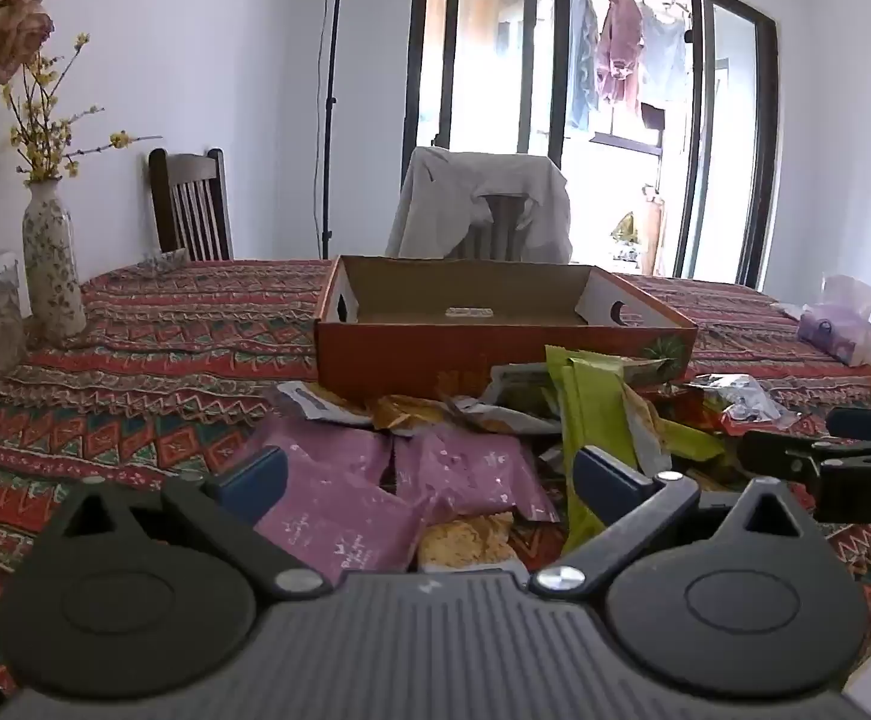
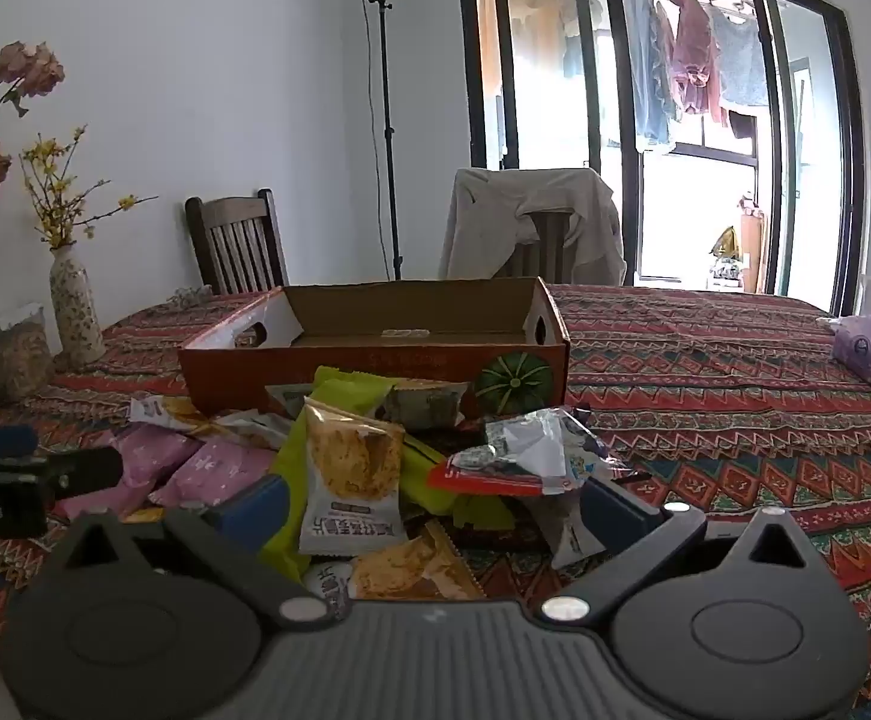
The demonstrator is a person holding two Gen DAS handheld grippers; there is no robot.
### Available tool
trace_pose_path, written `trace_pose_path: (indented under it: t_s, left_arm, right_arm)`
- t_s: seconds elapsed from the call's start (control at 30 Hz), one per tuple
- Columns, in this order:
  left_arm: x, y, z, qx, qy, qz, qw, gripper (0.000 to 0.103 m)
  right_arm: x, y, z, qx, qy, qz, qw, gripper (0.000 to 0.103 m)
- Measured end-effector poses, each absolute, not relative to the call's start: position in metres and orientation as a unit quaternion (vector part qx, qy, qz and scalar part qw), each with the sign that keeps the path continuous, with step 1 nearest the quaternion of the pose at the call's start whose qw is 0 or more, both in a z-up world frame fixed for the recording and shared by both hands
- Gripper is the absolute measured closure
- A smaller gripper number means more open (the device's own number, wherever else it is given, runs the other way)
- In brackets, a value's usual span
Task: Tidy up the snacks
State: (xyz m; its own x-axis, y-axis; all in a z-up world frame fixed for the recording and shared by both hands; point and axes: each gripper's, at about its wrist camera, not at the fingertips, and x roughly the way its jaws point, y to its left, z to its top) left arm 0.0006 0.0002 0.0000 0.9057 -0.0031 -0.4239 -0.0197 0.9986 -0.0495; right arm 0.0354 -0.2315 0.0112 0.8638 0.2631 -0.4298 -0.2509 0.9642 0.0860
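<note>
- Hovering over the snack pile, both tools are pointing toward the cardboard box at the far side of the heap.
- The left gripper is standing with its jaws spread wide, gripping nothing; purple packets are lying beneath the gap.
- The right gripper is likewise standing fully spread and empty, with a white cracker packet lying between its fingers but not being pressed.
- The box is sitting on the patterned tablecloth, just behind the pile; some wrappers are leaning against its front wall.
- Judging progress: the sorting is apparently not yet starting. The box is holding only one small pale item on its floor, too small to identify, while all the snacks are lying outside it.
- Counting what is showing: two purple packets side by side, at least two green wrappers, one crumpled clear wrapper, one red flat packet. Further packets are overlapping and are resisting a firm count.
- Remaining, in my judgement: essentially the entire heap.
</note>
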Motion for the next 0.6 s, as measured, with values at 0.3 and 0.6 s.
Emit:
trace_pose_path:
  t_s: [0.3,0.6]
  left_arm:
    - [0.011,-0.009,-0.010,-0.024,0.218,0.007,0.976,0.000]
    - [0.003,0.003,-0.007,-0.041,0.220,0.001,0.975,0.000]
  right_arm:
    - [0.036,-0.230,0.010,0.007,0.231,0.133,0.964,0.000]
    - [0.036,-0.229,0.008,0.006,0.234,0.134,0.963,0.000]
